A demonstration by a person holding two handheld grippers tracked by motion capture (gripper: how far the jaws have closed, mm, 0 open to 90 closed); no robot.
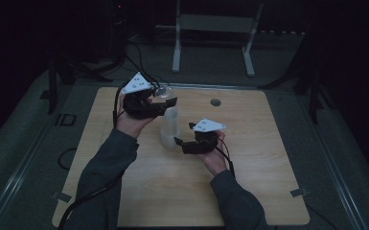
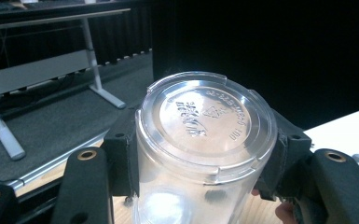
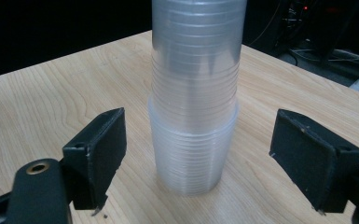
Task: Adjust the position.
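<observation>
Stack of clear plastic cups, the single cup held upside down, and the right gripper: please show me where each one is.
stack of clear plastic cups (image 3: pixel 193 140): right gripper view, ribbed wall.
upside-down clear cup (image 2: pixel 205 116): left gripper view, embossed bottom.
right gripper (image 3: pixel 198 158): right gripper view, midway between its open jaws.

Between the black jaws of the left gripper (image 2: pixel 200 172) sits a clear, colourless cup (image 2: pixel 205 140), its round base embossed with raised lettering and a small triangle mark. Ahead of the black jaws of the right gripper (image 3: pixel 200 163) stands a stack of cups (image 3: pixel 193 93), milky translucent and ringed with fine horizontal ribs. The desk (image 1: pixel 249 182) under it is pale wood with a wavy grain. Each gripper carries a light grey plate (image 1: pixel 138 83) on top. The person's sleeves (image 1: pixel 105 172) are dark grey.
</observation>
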